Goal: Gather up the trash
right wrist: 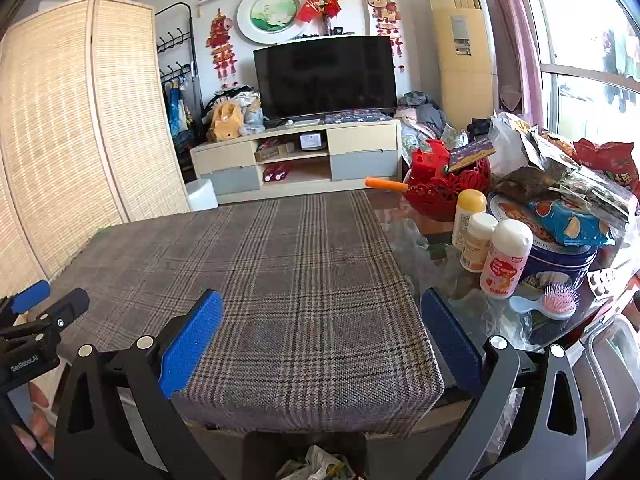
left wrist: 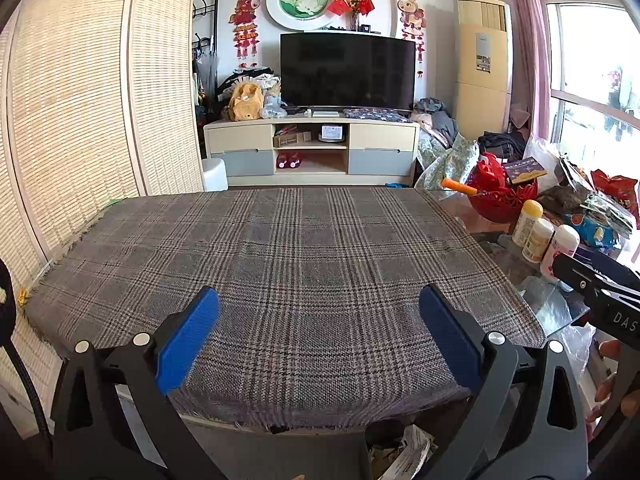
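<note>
Both grippers hover over the near edge of a table covered with a grey plaid cloth (left wrist: 280,264) (right wrist: 280,280). My left gripper (left wrist: 318,336) is open, nothing between its blue pads. My right gripper (right wrist: 320,340) is open too and holds nothing. Below the table's front edge sits a dark bin with crumpled paper trash (right wrist: 320,466) (left wrist: 404,450) inside. The right gripper's black body (left wrist: 600,296) shows at the right of the left wrist view. The left gripper (right wrist: 36,320) shows at the left of the right wrist view.
The table's right side is crowded: a red basket (right wrist: 444,188), three white bottles (right wrist: 504,258), a blue cookie tin (right wrist: 560,256), snack bags (right wrist: 572,224), a pink hairbrush (right wrist: 556,300). A TV stand (left wrist: 312,148) stands beyond; woven screens (left wrist: 80,120) on the left.
</note>
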Action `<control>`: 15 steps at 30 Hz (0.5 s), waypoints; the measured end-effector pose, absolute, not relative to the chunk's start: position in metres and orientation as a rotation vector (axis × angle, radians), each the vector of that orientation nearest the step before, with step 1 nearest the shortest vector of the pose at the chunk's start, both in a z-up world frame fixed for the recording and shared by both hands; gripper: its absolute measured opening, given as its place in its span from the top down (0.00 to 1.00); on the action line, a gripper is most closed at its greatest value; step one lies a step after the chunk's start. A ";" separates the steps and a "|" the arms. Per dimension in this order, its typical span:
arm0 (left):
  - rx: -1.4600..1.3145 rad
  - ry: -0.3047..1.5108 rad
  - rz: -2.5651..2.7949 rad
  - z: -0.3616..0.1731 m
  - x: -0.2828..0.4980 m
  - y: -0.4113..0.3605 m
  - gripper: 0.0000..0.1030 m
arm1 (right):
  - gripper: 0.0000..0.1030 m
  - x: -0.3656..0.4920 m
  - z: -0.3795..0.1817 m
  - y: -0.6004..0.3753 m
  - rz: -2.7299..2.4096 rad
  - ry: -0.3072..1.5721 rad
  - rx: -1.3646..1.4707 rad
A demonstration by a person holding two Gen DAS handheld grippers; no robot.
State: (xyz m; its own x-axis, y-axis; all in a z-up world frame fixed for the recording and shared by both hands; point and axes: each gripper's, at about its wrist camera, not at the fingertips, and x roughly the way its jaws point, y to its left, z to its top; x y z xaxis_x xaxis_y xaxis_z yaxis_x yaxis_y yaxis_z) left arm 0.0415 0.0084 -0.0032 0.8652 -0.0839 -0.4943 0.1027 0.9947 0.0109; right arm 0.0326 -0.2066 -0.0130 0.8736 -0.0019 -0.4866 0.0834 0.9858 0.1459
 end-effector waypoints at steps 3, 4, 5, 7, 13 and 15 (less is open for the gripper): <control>0.044 0.505 -0.093 -0.007 0.041 0.009 0.08 | 0.03 0.034 -0.019 -0.206 -0.053 0.510 0.159; 0.048 0.508 -0.094 -0.008 0.042 0.009 0.08 | 0.03 0.034 -0.020 -0.205 -0.055 0.513 0.153; 0.054 0.512 -0.094 -0.011 0.044 0.008 0.08 | 0.03 0.035 -0.022 -0.205 -0.058 0.516 0.148; 0.055 0.520 -0.093 -0.014 0.047 0.008 0.08 | 0.03 0.037 -0.025 -0.204 -0.065 0.521 0.140; 0.059 0.541 -0.091 -0.025 0.053 0.011 0.08 | 0.03 0.041 -0.038 -0.204 -0.082 0.552 0.129; 0.063 0.546 -0.096 -0.027 0.053 0.012 0.08 | 0.03 0.041 -0.040 -0.204 -0.087 0.555 0.127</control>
